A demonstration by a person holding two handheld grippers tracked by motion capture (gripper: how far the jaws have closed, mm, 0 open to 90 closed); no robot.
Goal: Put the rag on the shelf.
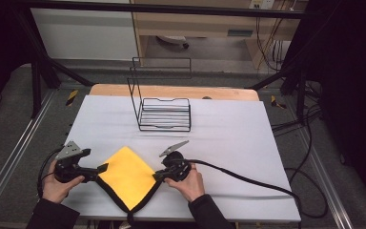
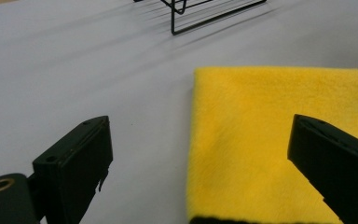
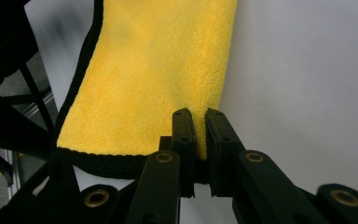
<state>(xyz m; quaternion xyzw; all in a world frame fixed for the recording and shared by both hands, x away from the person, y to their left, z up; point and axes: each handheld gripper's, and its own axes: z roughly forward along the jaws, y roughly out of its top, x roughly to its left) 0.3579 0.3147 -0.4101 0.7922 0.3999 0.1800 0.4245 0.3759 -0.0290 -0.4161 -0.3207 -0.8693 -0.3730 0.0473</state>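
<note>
High view: yellow cloth (image 1: 126, 176) lying lower centre on the table (image 1: 228, 143), wire rack (image 1: 164, 112) above.

Left gripper view: left gripper (image 2: 200, 154) released, jaws wide beside the cloth edge.

Right gripper view: right gripper (image 3: 200, 119) clenched on the cloth corner. Best lifted slowly, corner kept pinched. No readable writing anywhere.
</note>
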